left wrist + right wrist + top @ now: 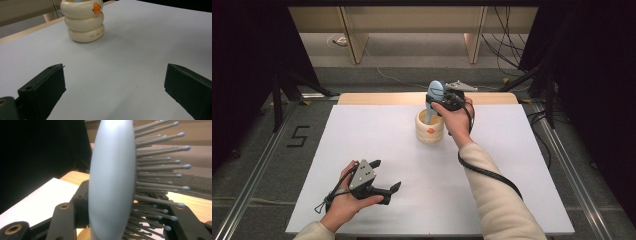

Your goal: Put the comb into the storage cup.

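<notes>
Hairbrush [112, 182] clamped head-on between the right gripper [451, 98] jaws, bristles [160, 165] on one side, smooth back on the other. Lower handle hidden inside the cream ringed holder [430, 128] near the table's [362, 125] far edge; long axis near upright, light-blue head [435, 90] up. Holder's top cut off in the left gripper view; orange beak-like mark [96, 8] on it, small print on the bottom ring too small to read. Left gripper [384, 180] at near left, jaws spread wide, holding nothing.
</notes>
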A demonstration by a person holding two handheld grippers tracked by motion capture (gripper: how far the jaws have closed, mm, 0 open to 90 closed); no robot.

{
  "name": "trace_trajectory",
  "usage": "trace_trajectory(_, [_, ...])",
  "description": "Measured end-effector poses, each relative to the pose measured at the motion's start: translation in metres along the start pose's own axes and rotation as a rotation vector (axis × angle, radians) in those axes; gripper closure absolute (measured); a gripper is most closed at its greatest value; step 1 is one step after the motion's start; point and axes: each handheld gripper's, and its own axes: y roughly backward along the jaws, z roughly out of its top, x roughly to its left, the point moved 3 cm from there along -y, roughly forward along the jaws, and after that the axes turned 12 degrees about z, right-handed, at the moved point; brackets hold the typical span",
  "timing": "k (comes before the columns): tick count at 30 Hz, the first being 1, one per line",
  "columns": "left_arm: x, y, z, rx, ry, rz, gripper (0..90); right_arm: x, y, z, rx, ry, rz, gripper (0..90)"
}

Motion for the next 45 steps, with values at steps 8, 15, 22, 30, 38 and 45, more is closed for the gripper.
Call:
trace_trajectory(8, [0.000, 0.000, 0.000, 0.000, 0.000, 0.000, 2.8, -0.003, -0.001, -0.003, -0.004, -0.022, -0.001, 48.3])
trace_trajectory(15, [0.000, 0.000, 0.000, -0.001, 0.001, 0.000, 2.9, -0.008, 0.000, -0.003, -0.010, -0.055, 0.002, 46.7])
trace_trajectory(22, [-0.001, 0.000, 0.000, -0.001, 0.001, 0.000, 2.9, -0.014, 0.002, -0.005, -0.006, -0.095, -0.015, 35.5])
trace_trajectory(30, [-0.001, 0.000, 0.000, 0.001, 0.004, -0.001, 2.9, -0.025, 0.005, -0.009, 0.004, -0.117, -0.054, 26.3])
trace_trajectory(38, [-0.001, -0.001, 0.000, 0.001, 0.001, -0.002, 3.1, -0.030, 0.009, -0.011, 0.020, -0.113, -0.051, 20.7])
trace_trajectory(45, [-0.001, -0.001, 0.000, 0.002, 0.000, -0.002, 3.2, -0.031, 0.013, -0.011, 0.030, -0.097, -0.042, 15.6])
